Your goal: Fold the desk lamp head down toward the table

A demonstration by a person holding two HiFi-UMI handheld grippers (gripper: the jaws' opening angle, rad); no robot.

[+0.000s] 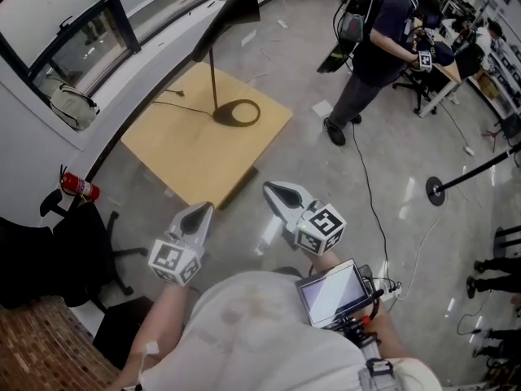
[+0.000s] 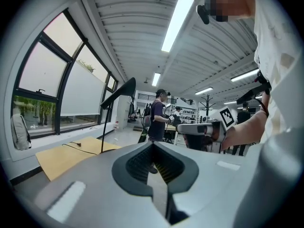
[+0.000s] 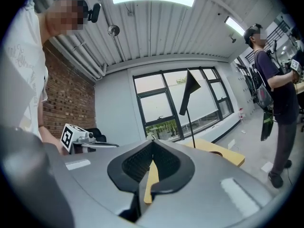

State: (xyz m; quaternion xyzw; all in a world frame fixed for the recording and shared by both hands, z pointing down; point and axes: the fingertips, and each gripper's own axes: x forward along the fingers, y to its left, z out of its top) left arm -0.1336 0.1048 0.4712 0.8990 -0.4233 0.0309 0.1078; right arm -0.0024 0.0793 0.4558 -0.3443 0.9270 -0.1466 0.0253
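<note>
A black desk lamp stands on a low wooden table [image 1: 187, 149], with a slim pole [image 1: 213, 80] rising from a ring base [image 1: 238, 114] to a long head [image 1: 232, 10] that tilts upward. My left gripper [image 1: 199, 213] and right gripper [image 1: 273, 190] are both shut and empty. They are held short of the table's near corner, well away from the lamp. In the left gripper view the lamp [image 2: 118, 94] stands ahead to the left on the table [image 2: 61, 156]. The right gripper view shows the lamp head [image 3: 191, 91] ahead against the window.
A person [image 1: 374, 47] with a backpack stands on the floor to the right of the table. A red fire extinguisher [image 1: 79, 187] and a black chair [image 1: 65, 251] are at the left by the window wall. A black floor stand [image 1: 435, 190] and cables lie at the right.
</note>
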